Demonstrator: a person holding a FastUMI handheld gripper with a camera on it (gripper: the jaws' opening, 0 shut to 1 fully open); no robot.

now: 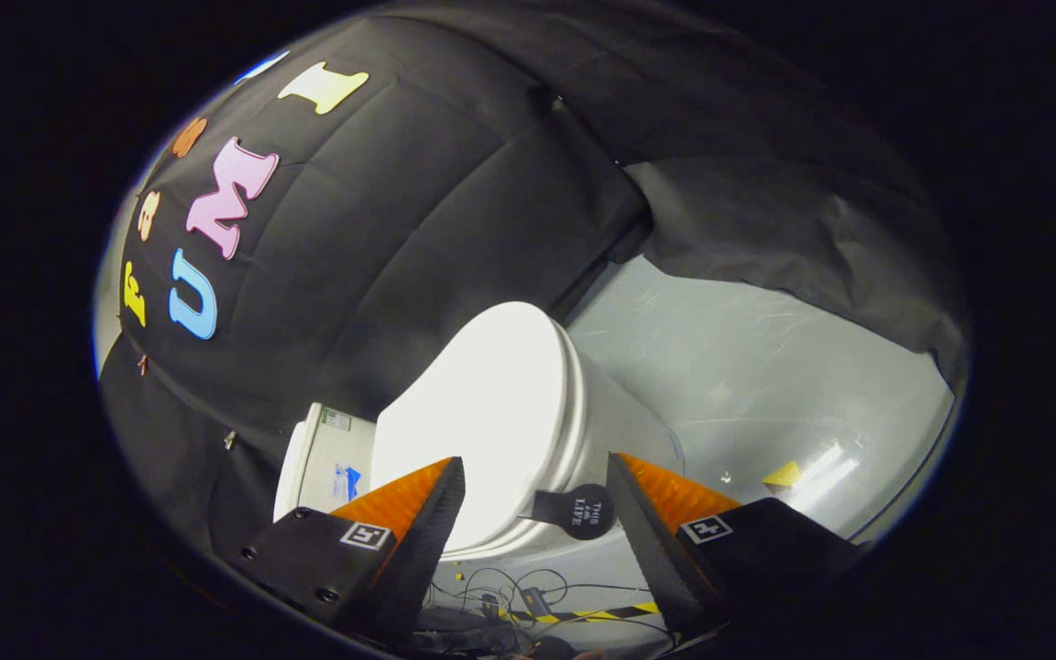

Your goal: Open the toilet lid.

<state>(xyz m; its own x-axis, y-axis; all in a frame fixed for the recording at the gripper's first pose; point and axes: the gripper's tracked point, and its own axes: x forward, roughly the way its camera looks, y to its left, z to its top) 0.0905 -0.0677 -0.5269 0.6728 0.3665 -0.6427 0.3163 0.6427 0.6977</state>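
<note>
The smooth white oval toilet lid (491, 412) lies closed on the white ceramic bowl (620, 431), just ahead of the gripper (535, 500) and partly framed between its two fingers. A round black tab with a short stem (576, 509) sticks out from the lid's front edge, in the gap between the fingertips, nearer the right one. The fingers stand wide apart and hold nothing. The white cistern (317, 458) sits behind the left finger. Pale grey floor (766, 367) lies beyond the bowl; black cables (510, 587) and striped tape (597, 612) lie below.
</note>
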